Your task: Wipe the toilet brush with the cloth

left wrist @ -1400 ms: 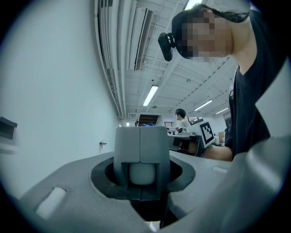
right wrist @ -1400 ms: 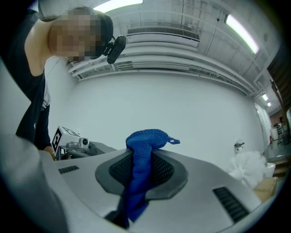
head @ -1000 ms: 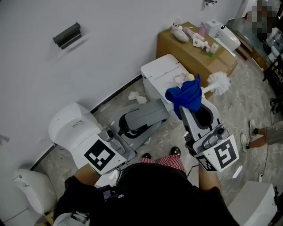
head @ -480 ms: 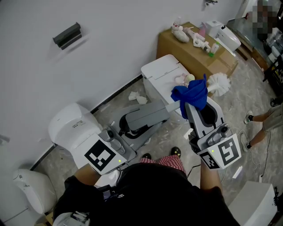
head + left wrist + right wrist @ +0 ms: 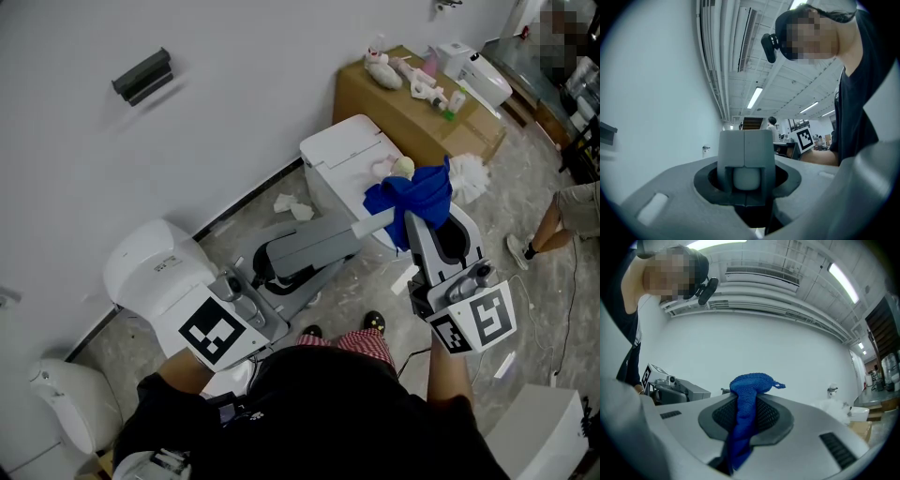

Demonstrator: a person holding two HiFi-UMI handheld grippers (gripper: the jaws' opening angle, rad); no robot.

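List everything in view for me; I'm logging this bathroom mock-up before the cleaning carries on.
toilet brush: one, white, held out above the tank, bristle head just past the cloth
cloth: one, blue, over the brush handle
tank: one, white, against the wall
cardboard box: one, brown, by the wall, small items on top
crumpled paper: white, on the floor by the wall
wall fixture: one, dark grey, on the wall
domed unit: one, white, on the floor at left
bystander's leg: one, at the right edge
left gripper: grey, shut on the brush handle
right gripper: white, shut on the cloth
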